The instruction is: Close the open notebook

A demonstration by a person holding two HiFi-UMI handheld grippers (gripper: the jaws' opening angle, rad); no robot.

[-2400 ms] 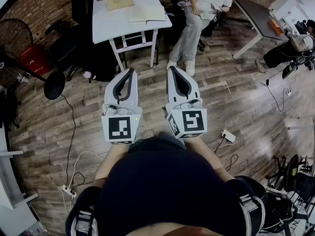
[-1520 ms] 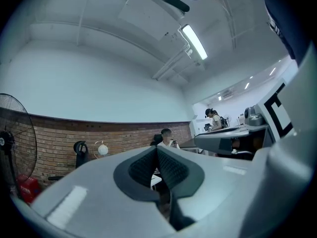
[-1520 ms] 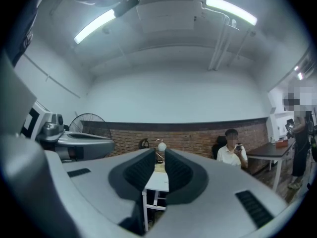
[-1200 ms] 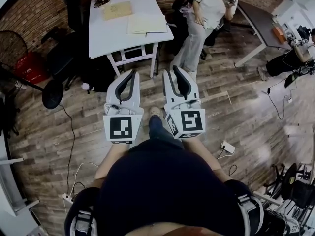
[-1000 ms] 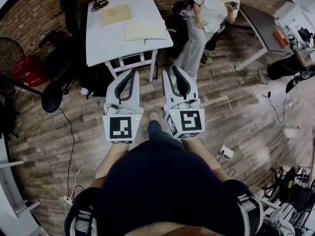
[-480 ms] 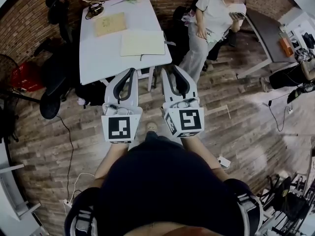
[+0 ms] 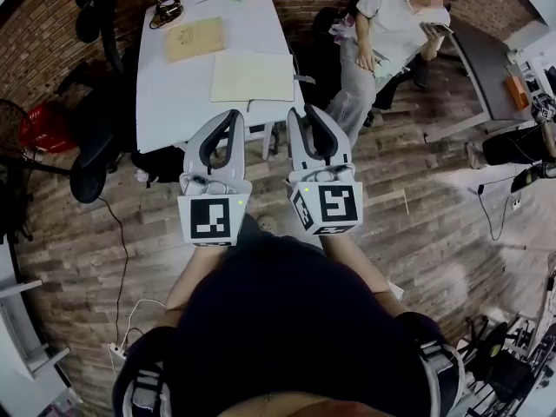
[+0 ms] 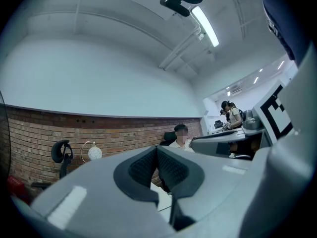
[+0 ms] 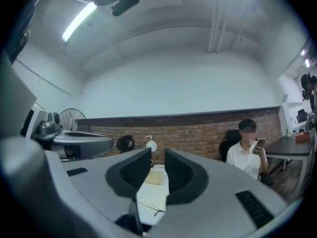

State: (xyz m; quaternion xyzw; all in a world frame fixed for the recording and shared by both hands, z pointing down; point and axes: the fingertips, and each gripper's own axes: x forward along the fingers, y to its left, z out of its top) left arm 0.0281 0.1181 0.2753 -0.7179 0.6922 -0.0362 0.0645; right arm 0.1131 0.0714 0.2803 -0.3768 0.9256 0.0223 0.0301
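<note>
Your own dark-clad torso (image 7: 287,320) fills the lower half of the head view and hides your forearms and the floor under them. In that view the tips of your left tool (image 7: 232,115) and your right tool (image 7: 304,111) sit over the near edge of the white desk (image 7: 165,94), so part of that edge and the legs below it are covered. In the left gripper view the notebook cannot be made out. The jaws block nearly everything ahead, and only a sliver of pale desk shows beneath the pads. The right gripper view gives a narrow strip of desk between its jaws, where the notebook is pale on pale and hard to separate from the desk top.

The notebook (image 7: 254,76) lies open and flat on the near right part of the desk, at 12 o'clock from your tools and apart from both. Its spread runs long from 9 to 3 o'clock, slightly tilted. The fold is too faint to trace and nothing on the pages is legible. A thin dark strand (image 7: 252,104) pokes out at its 6 o'clock edge. A tan sheet (image 7: 194,39) lies at 11 o'clock from it.

Your left tool has its jaw tips together and holds nothing. Your right tool has its jaws a small gap apart, and it is empty too. A seated person (image 7: 391,24) is at 2 o'clock, beside the desk's right side.
</note>
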